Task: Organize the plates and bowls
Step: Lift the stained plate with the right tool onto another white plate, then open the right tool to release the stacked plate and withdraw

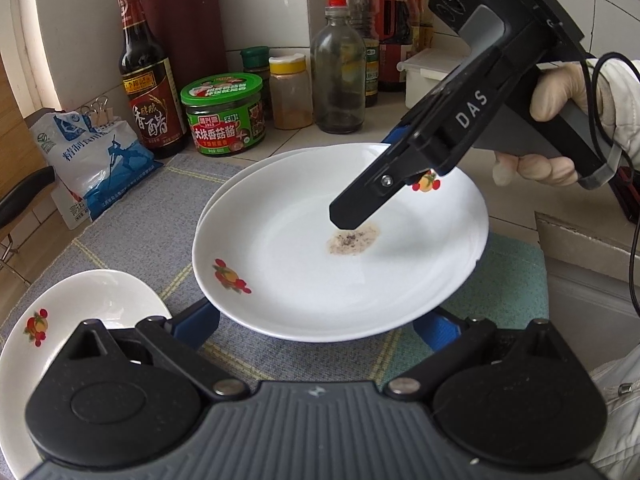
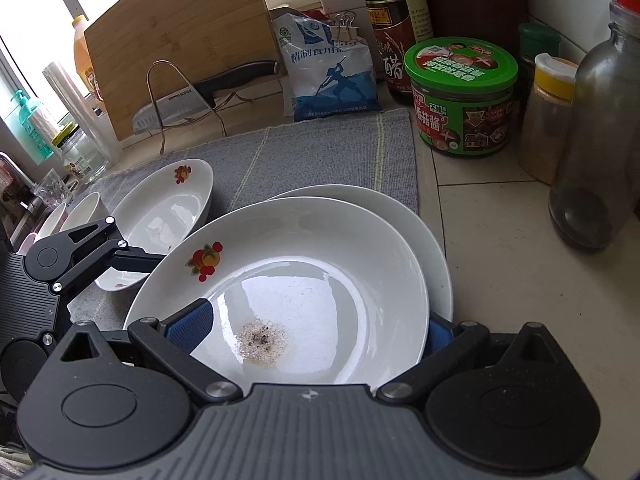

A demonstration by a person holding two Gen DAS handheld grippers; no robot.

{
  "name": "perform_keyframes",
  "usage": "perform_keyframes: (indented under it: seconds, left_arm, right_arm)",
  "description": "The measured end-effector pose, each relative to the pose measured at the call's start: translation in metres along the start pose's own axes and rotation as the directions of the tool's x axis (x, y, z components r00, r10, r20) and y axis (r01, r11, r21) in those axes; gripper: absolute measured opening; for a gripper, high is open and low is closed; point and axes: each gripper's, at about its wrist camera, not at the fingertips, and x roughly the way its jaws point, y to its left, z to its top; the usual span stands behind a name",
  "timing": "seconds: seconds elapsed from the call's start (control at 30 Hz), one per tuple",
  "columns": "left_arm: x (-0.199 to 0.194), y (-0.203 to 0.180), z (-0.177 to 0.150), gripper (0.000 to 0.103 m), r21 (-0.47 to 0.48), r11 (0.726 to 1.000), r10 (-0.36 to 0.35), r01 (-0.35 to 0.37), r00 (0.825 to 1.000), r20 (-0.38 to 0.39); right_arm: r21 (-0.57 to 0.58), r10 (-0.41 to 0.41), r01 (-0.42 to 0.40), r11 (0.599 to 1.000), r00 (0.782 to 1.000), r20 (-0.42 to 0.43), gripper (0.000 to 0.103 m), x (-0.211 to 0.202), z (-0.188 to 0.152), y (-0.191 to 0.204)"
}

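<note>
Stained top plate (image 2: 304, 280), centre frame: right gripper (image 2: 316, 328) jaws wide around its rim, grip unclear (lower plate (image 2: 432, 232) mostly hidden); left gripper (image 1: 320, 326) fingertips hidden, openness undeterminable.

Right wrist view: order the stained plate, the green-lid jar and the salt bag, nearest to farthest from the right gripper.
1. stained plate, between the right gripper fingers, centre.
2. green-lid jar, on the counter, right of the mat.
3. salt bag, at the mat's far edge, by the cutting board.
</note>
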Motion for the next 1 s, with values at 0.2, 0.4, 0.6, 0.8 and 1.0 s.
perform_keyframes:
  seconds: [0.2,0.4,0.6,0.8,1.0]
  left_arm:
    - [0.002,0.0,0.0,0.102,-0.006,1.0,-0.003,0.003,1.0,-0.002]
    - [0.0,-0.003,0.0,0.102,0.003,1.0,0.008,-0.008,1.0,0.009]
    - [-0.008,-0.005,-0.004,0.102,-0.015,1.0,0.021,-0.02,0.999,0.031]
    - [-0.025,-0.007,-0.009,0.102,-0.041,0.998,0.041,-0.039,0.997,0.06]
    - [-0.048,-0.008,-0.018,0.102,-0.09,0.993,0.083,-0.075,0.992,0.091]
  right_arm:
    - [0.046,-0.028,0.028,0.999,1.0,0.002,0.103,-0.009,0.0,0.003]
    - [0.04,-0.089,0.089,0.995,0.996,-0.009,0.103,-0.015,-0.001,0.012]
    - [0.04,-0.145,0.146,0.989,0.989,-0.023,0.103,-0.02,-0.004,0.02]
    - [0.053,-0.171,0.172,0.984,0.985,-0.028,0.103,-0.023,-0.013,0.024]
    - [0.044,-0.214,0.215,0.976,0.976,-0.033,0.103,-0.025,-0.019,0.031]
